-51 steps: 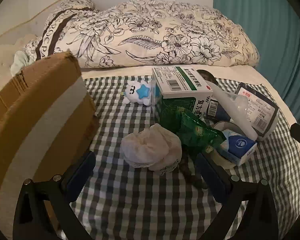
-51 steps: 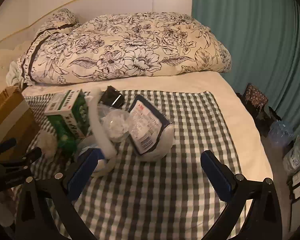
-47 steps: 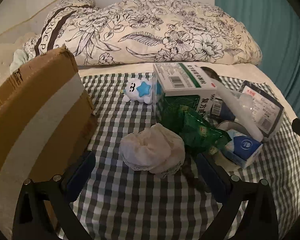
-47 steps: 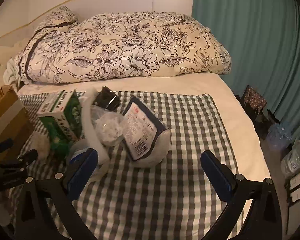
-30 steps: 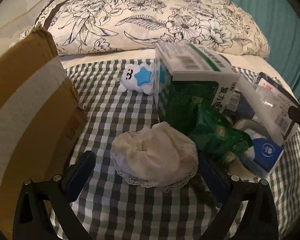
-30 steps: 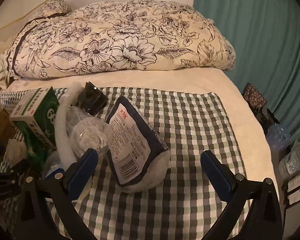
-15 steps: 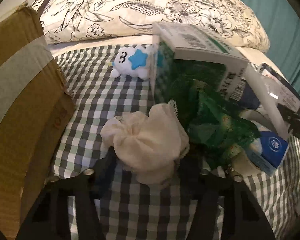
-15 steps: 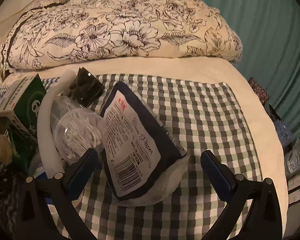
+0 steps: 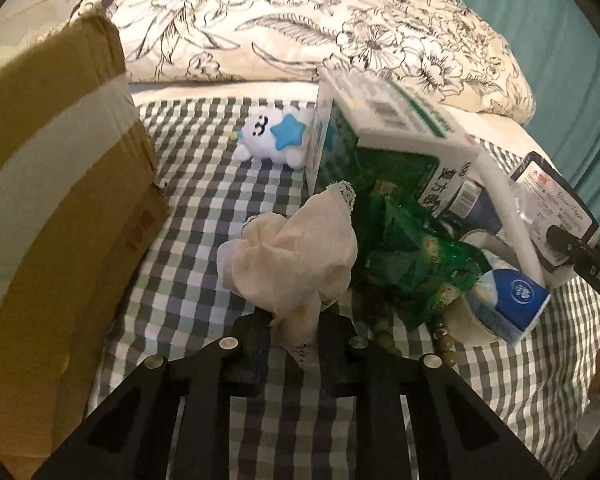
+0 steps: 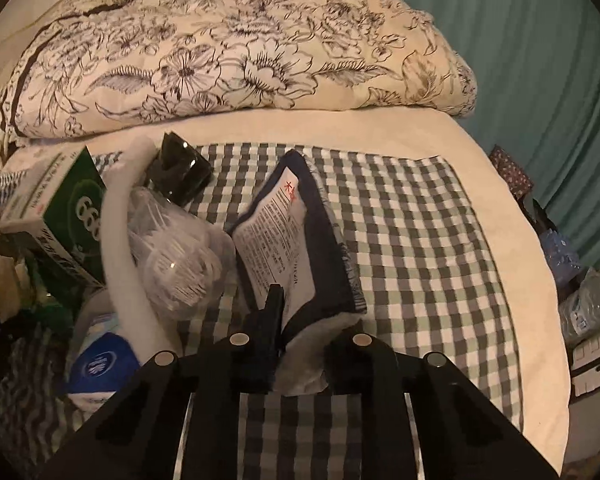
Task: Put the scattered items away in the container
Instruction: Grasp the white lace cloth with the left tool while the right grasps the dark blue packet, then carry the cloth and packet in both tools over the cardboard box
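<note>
Item count on the checked cloth [image 9: 188,216] on the bed:
- cardboard box [image 9: 52,184]: 1, at the cloth's left edge
- cream lace-trimmed cloth bundle [image 9: 296,256]: 1
- white plush toy with blue star [image 9: 274,136]: 1
- green-and-white carton [image 9: 384,140]: 1
- green crinkled packet [image 9: 416,264]: 1
- blue-and-white small pack [image 9: 512,304]: 1
- navy tissue pack [image 10: 296,240]: 1
- clear tub of cotton swabs [image 10: 180,264]: 1
- black sunglasses [image 10: 178,174]: 1 pair
- floral quilt [image 10: 236,48]: 1, at the bed's head

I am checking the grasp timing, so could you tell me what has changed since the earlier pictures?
Both grippers went from wide open to closing: the left gripper now pinches the cream lace cloth, bunching it upward, and the right gripper now clamps the tissue pack. The cardboard box, plush toy and green carton stayed put.
</note>
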### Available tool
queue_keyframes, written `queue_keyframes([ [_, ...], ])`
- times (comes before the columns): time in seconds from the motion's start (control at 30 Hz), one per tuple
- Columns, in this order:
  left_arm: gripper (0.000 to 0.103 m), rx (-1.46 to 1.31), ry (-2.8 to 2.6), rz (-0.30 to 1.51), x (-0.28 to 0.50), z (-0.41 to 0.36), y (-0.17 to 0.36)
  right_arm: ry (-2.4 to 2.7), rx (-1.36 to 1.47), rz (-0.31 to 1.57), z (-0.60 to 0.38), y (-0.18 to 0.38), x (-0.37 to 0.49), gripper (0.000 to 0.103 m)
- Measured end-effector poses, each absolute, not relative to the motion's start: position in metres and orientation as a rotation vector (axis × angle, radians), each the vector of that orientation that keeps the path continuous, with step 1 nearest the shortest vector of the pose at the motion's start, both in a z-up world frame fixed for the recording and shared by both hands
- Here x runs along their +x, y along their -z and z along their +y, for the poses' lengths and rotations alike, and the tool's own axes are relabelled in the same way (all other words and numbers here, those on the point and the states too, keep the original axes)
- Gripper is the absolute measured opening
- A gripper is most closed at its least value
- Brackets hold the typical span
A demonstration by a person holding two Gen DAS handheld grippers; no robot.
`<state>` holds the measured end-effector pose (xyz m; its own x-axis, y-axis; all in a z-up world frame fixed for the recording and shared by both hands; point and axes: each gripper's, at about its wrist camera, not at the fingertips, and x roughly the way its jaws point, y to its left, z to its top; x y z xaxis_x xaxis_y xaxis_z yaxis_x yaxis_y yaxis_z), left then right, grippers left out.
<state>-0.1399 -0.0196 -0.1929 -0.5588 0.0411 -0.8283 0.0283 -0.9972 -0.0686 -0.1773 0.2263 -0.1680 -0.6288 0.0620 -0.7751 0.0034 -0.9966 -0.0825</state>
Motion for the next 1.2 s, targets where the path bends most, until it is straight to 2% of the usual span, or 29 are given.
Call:
queue_keyframes([
  [0.3,0.02,-1.393,-2.799,-0.133,-0.125,-0.024,0.165,-2.858,-1.255,-0.079,0.225,0.133,-0.142,0.016],
  [1.2,0.02,-1.124,-2.999,-0.175,-0.052,-0.054,0.058,-3.087,-0.982,-0.119,0.165,0.02,-0.042,0.016],
])
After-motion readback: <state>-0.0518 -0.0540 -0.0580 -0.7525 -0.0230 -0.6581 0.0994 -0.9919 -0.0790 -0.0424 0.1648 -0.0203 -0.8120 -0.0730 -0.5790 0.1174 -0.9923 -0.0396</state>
